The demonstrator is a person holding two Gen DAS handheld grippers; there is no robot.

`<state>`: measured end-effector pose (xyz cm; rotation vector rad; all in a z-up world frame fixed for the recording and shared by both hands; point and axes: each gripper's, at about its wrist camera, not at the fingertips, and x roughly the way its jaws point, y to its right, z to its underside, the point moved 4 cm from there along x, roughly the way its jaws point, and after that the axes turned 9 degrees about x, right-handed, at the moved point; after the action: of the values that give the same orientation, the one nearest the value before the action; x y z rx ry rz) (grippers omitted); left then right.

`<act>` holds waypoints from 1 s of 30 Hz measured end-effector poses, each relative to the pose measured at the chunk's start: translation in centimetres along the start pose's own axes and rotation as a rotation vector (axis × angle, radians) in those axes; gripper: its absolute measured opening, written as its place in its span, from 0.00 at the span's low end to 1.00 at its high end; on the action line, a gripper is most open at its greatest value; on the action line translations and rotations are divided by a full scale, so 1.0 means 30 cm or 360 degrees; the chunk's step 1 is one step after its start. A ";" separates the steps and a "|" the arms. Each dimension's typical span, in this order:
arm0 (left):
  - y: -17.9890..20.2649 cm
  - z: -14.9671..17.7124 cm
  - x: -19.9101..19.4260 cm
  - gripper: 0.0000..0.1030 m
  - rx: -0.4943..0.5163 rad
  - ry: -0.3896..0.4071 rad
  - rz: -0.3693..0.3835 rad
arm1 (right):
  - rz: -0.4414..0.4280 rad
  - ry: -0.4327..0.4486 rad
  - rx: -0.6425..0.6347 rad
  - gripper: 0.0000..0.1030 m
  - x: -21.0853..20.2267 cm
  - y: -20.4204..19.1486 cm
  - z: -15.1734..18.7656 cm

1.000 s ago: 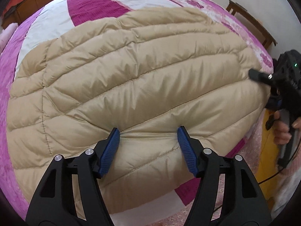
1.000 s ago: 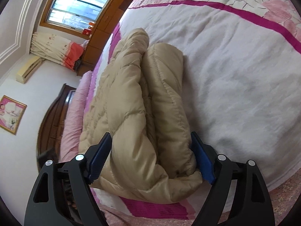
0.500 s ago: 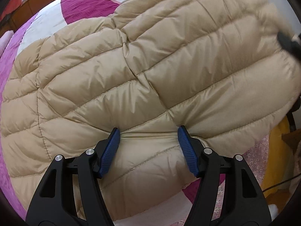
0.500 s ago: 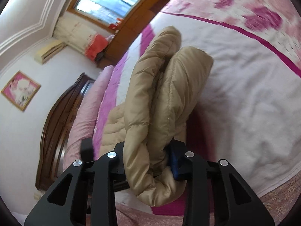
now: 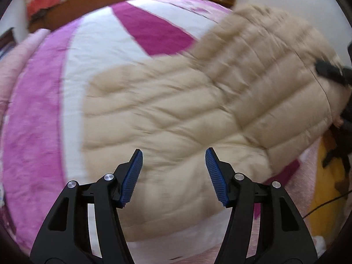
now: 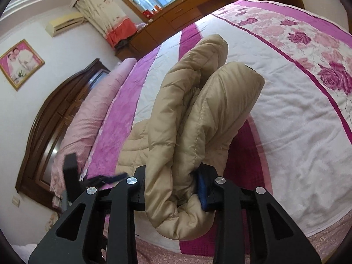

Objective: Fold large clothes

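right tool (image 6: pixel 173 189) clamped on bunched fold of beige jacket (image 6: pixel 198 118), that end lifted above bed (image 6: pixel 297 114) near its foot edge. left tool (image 5: pixel 173 176) apart, jaws just narrowed slightly, pads clear of jacket below; nothing gripped. rest of jacket on bed, view blurred.

A beige quilted down jacket (image 5: pixel 198 114), puffy with stitched channels; it lies on the bed, its right side raised off the cover; in the right wrist view its doubled edge (image 6: pixel 193 132) stands upright in two thick folds; the left view is blurred, so its far outline is perhaps uncertain.
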<state>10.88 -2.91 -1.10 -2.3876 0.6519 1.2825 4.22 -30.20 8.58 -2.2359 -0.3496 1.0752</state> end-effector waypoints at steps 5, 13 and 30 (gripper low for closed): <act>-0.165 0.023 -0.014 0.48 -0.0165 0.0005 -0.0130 | 0.0014 -0.0053 -0.0097 0.31 0.035 -0.083 -0.013; -0.250 0.067 0.100 0.02 -0.0304 -0.0088 0.0043 | -0.0005 -0.0170 -0.0253 0.31 0.149 -0.268 0.005; -0.362 0.137 0.025 0.02 -0.0401 -0.0035 0.0012 | 0.0068 -0.0553 -0.0457 0.30 0.582 -0.484 0.243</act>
<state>14.40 8.04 -2.94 -2.5664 0.5201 1.4690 10.06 -7.60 3.78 -2.3044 -0.6400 1.5230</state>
